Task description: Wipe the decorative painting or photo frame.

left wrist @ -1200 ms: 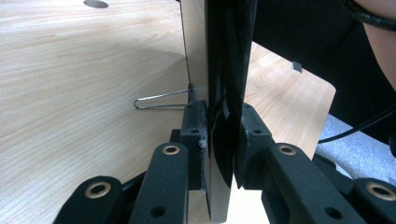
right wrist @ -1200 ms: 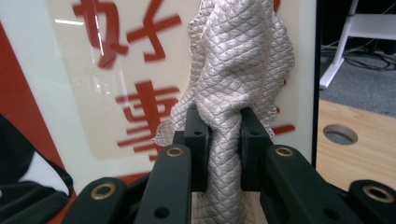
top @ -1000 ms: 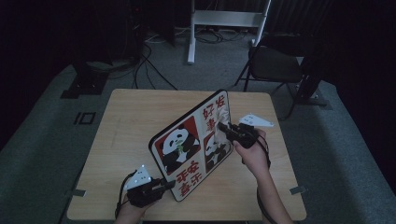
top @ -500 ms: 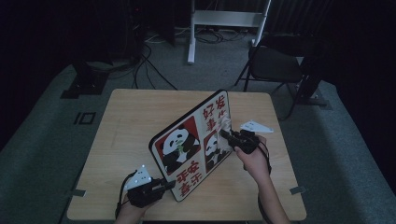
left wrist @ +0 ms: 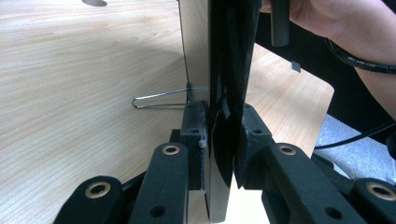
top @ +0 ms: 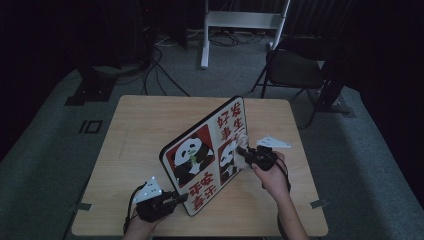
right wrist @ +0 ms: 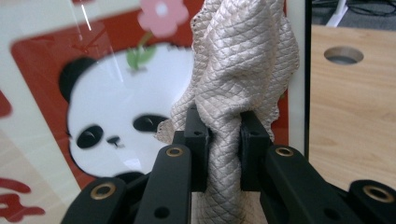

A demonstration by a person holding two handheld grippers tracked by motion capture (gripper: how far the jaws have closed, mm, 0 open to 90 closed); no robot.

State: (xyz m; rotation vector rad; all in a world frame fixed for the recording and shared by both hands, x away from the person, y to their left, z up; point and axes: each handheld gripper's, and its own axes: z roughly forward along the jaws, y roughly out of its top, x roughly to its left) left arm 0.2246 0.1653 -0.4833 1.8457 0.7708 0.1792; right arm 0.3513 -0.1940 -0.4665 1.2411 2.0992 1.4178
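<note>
Dim room: grey carpet (top: 45,150), black chair (top: 295,75), white stand (top: 242,22).

Light wooden table (top: 150,130), framed panda picture (top: 205,155) standing tilted on it

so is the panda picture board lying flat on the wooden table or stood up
Stood up on edge: the glossy panda picture board rises off the wooden table, its near end clamped by the left gripper.

The panda picture board (top: 200,157) stands propped on edge on the wooden table (top: 140,130), glossy front showing red panels, pandas and red characters. A beige quilted cloth (right wrist: 238,70) is bunched up, pressed right against its face near the right-hand panda.
</note>
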